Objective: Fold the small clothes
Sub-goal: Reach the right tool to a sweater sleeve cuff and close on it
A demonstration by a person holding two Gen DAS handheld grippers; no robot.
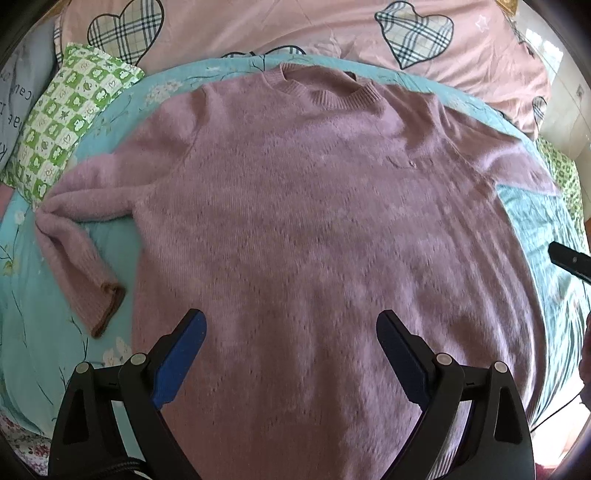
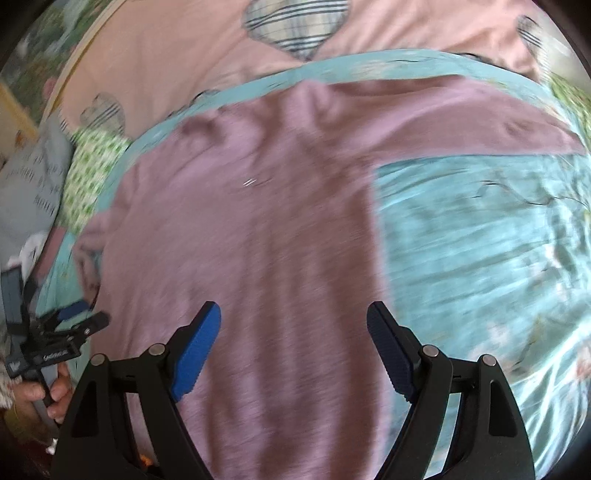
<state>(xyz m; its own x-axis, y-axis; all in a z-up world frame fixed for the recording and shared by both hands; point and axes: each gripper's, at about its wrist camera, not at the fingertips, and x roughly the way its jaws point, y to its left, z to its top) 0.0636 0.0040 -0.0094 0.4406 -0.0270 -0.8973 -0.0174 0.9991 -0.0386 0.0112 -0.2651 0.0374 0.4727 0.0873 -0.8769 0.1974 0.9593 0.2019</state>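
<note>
Across the turquoise bedspread (image 1: pixel 535 229) lay a pink sweater (image 1: pixel 314 221), unfolded; both grippers (left gripper (image 1: pixel 291 328), right gripper (image 2: pixel 293 319)) hovered, jaws apart and empty. A shallow pinch could bunch the knit.

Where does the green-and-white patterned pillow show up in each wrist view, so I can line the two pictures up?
Left wrist: the green-and-white pillow lies at upper left, beside the sweater's bent sleeve.
Right wrist: the same pillow is at the left edge, blurred, left of the sweater's shoulder.
Shared landmark: the pink bedding with plaid hearts runs across the top of both views.
</note>
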